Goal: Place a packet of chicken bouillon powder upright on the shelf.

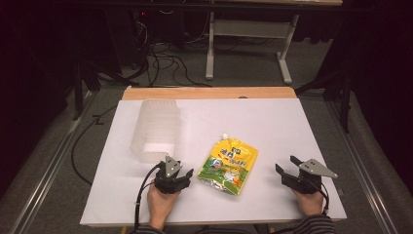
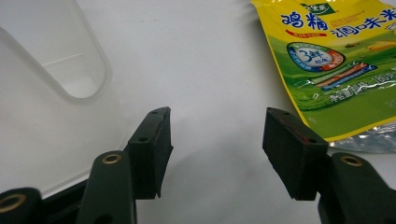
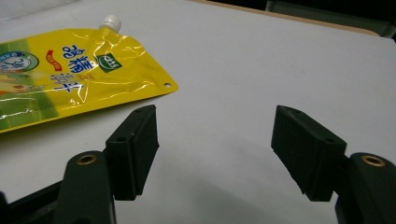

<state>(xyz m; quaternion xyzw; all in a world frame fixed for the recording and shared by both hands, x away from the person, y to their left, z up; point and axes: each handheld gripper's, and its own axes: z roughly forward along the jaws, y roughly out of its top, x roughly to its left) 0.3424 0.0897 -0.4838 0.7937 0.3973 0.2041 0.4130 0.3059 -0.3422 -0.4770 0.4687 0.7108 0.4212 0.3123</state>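
1. High view. The white-topped desk (image 1: 272, 126) carries two things. A yellow-and-green flat spouted foil pouch (image 1: 228, 166) lies near the middle of the near edge, white cap toward the far edge. A translucent ribbed plastic container (image 1: 155, 129) lies on its side toward the left edge, mouth facing the near edge. The left gripper (image 1: 181, 171) sits between the container's mouth and the pouch, jaws wide, empty. The right gripper (image 1: 286, 165) rests near the near right corner, apart from the pouch, jaws wide, empty.
 - Risk, as a judgement: the container is light and unbraced; a nudge from the left gripper could roll or slide it. The pouch is limp and glossy; a pinch at one corner may let it sag or slip.

2. Left gripper view. The pouch's crimped silver bottom seam lies just beside the right jaw. The container's rim is cut off at the left; whether it touches the left jaw I cannot tell.

3. Right gripper view. The pouch's cap (image 3: 111, 22) and a punched hang-hole (image 3: 167, 85) show, with bare desk between the jaws. How full the pouch is cannot be told.
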